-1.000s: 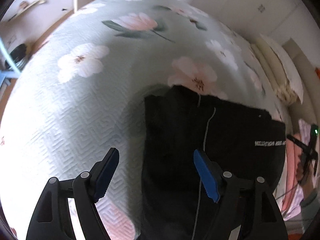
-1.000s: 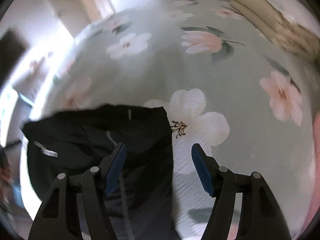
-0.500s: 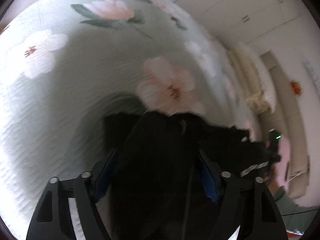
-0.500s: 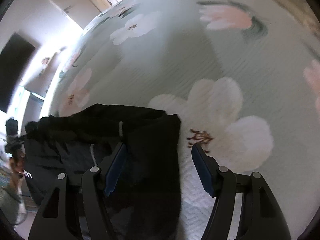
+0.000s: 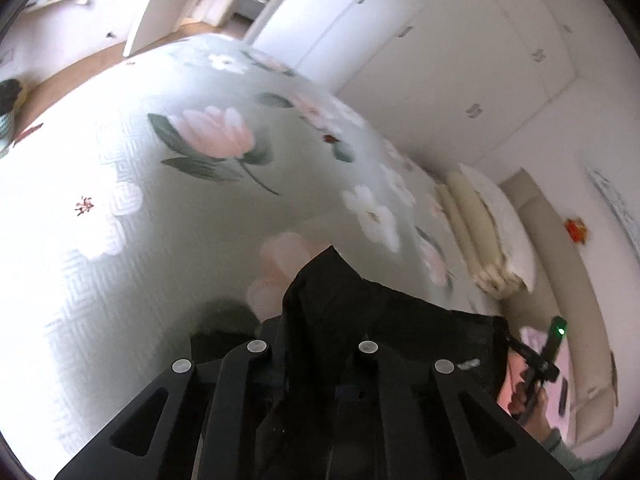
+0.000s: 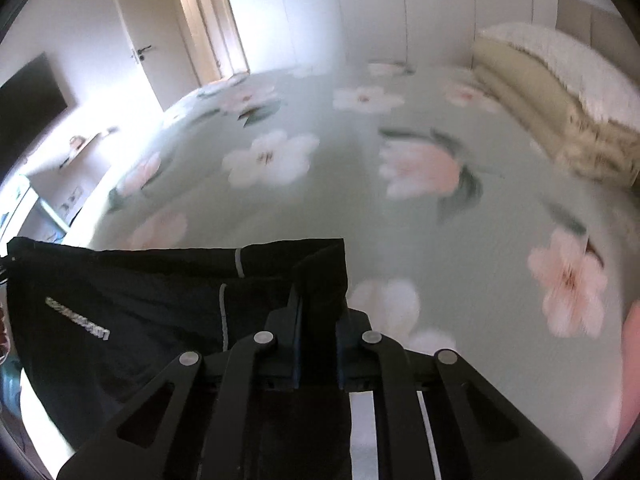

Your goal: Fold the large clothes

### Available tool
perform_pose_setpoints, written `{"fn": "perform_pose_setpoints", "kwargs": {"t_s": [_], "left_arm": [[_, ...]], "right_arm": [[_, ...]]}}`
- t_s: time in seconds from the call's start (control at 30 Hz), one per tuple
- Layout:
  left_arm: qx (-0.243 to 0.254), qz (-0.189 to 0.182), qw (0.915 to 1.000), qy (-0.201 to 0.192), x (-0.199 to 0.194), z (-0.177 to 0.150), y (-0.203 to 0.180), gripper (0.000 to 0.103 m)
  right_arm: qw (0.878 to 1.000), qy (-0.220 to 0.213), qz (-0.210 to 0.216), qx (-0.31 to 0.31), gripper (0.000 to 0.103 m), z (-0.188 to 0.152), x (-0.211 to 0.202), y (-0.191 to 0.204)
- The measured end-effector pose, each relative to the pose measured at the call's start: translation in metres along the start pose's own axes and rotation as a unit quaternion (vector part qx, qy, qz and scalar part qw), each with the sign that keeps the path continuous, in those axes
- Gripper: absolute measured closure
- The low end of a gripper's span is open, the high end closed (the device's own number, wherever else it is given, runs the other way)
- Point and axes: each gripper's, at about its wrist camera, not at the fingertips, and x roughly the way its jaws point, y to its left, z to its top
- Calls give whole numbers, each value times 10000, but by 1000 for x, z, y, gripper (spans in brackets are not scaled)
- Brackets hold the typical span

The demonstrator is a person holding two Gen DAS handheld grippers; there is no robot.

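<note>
Already clamped: left gripper (image 5: 312,364) and right gripper (image 6: 316,332) pinching black zip jacket (image 6: 132,304) corners above floral bedspread (image 6: 400,216); fold itself pending

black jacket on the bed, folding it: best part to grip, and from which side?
Grip the black jacket at the two corners of one edge, coming from above at a downward slant, pads across the layers. It is limp and wide, so a middle pinch would bunch it. Both are placed so: the left hand-held gripper and right hand-held gripper are each shut on a corner, the edge stretched between them.
</note>
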Motion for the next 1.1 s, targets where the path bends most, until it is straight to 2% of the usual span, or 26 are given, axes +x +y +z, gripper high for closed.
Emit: {"fn": "perform_pose_setpoints", "kwargs": {"t_s": [0.07, 0.13, 0.2, 0.23, 0.37, 0.4, 0.43, 0.47, 0.5, 0.57, 0.63, 0.73, 0.87, 0.9, 0.93, 1.0, 1.07, 1.1], "left_arm": [[-274, 345, 9984, 360, 39, 1, 21, 89], [-621, 679, 9918, 887, 85, -12, 51, 88], [-882, 751, 9871, 1105, 110, -27, 74, 83], [-977, 678, 9875, 1031, 113, -31, 80, 83], [-1173, 410, 9880, 922, 109, -28, 88, 79], [-1158, 450, 9880, 918, 106, -25, 89, 70], [-1137, 583, 9878, 888, 101, -19, 88, 54], [-1102, 831, 9872, 797, 90, -12, 89, 44], [-1088, 953, 9872, 677, 80, -7, 91, 32], [-1104, 1039, 9877, 375, 52, 3, 97, 31], [-977, 1340, 9860, 183, 26, 9, 93, 33], [-460, 1445, 9883, 147, -6, 2, 63, 33], [343, 822, 9958, 214, -27, -47, -24, 33], [535, 676, 9958, 305, -25, -65, -49, 33], [719, 600, 9947, 433, -20, -86, -73, 33], [968, 443, 9920, 676, -5, -121, -106, 33], [1198, 445, 9879, 881, 15, -152, -130, 33], [1423, 568, 9831, 1004, 31, -169, -139, 33]], "right_arm": [[9989, 369, -267, -90, 90, 0, 39, 7], [9944, 957, -443, -95, 90, -15, 88, 9], [9885, 1460, -385, 31, 90, -33, 126, 8], [9874, 1521, -428, 34, 89, -40, 135, 9], [9861, 1532, -639, -40, 83, -42, 141, 13], [9849, 1597, -675, -28, 75, -40, 142, 11], [9843, 1629, -672, -10, 70, -37, 141, 10], [9845, 1633, -641, 49, 60, -34, 137, 7], [9854, 1583, -592, 182, 57, -31, 129, 0], [9892, 1308, -325, 581, 56, -26, 99, -14], [9905, 1023, -218, 889, 52, -22, 63, -21], [9953, 692, 54, 680, 52, -22, 8, 5], [9941, 919, 577, 8, 52, -48, -31, 81], [9911, 1017, 846, -125, 52, -59, -36, 105], [9895, 1076, 939, -242, 52, -66, -37, 119], [9881, 1110, 915, -551, 52, -81, -37, 149], [9873, 1113, 810, -790, 52, -94, -30, 170], [9869, 1120, 780, -860, 52, -99, -24, 177]]}}
